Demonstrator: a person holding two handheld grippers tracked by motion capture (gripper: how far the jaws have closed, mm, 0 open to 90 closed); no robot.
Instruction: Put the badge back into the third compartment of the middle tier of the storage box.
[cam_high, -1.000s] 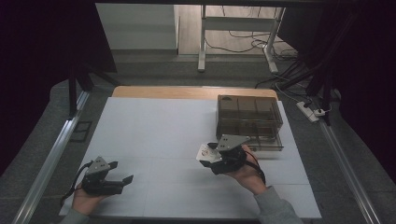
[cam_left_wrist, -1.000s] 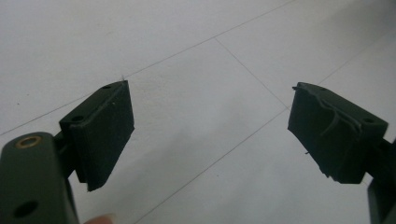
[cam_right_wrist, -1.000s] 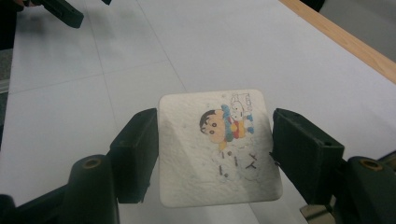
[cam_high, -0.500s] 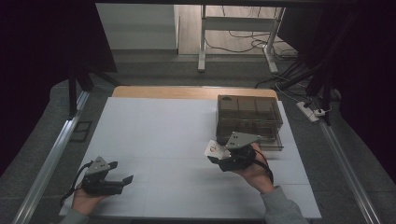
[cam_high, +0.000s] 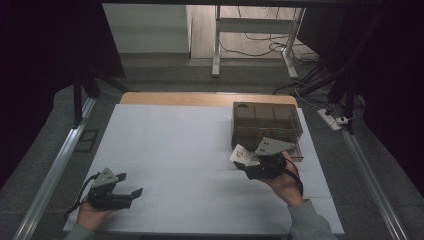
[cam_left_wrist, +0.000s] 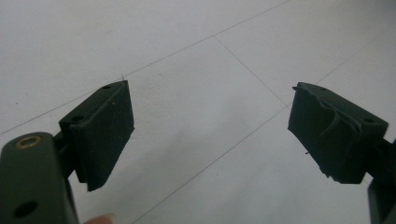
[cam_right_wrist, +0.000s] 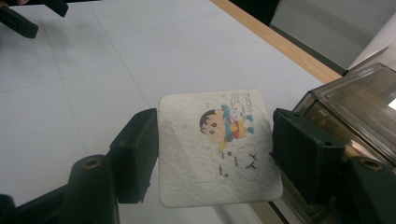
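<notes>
I see the white table (cam_high: 165, 145) with the tinted plastic box (cam_high: 265, 122) at its right side. My right gripper (cam_right_wrist: 212, 154) is clamped on a white cartoon coaster (cam_right_wrist: 217, 147), lifted off the table just beside the box's near edge. My left gripper (cam_left_wrist: 210, 130) sits spread wide, empty, low at the near-left.

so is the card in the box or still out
Out. The right gripper holds the card by its edges above the table, beside the closed-looking box.
</notes>
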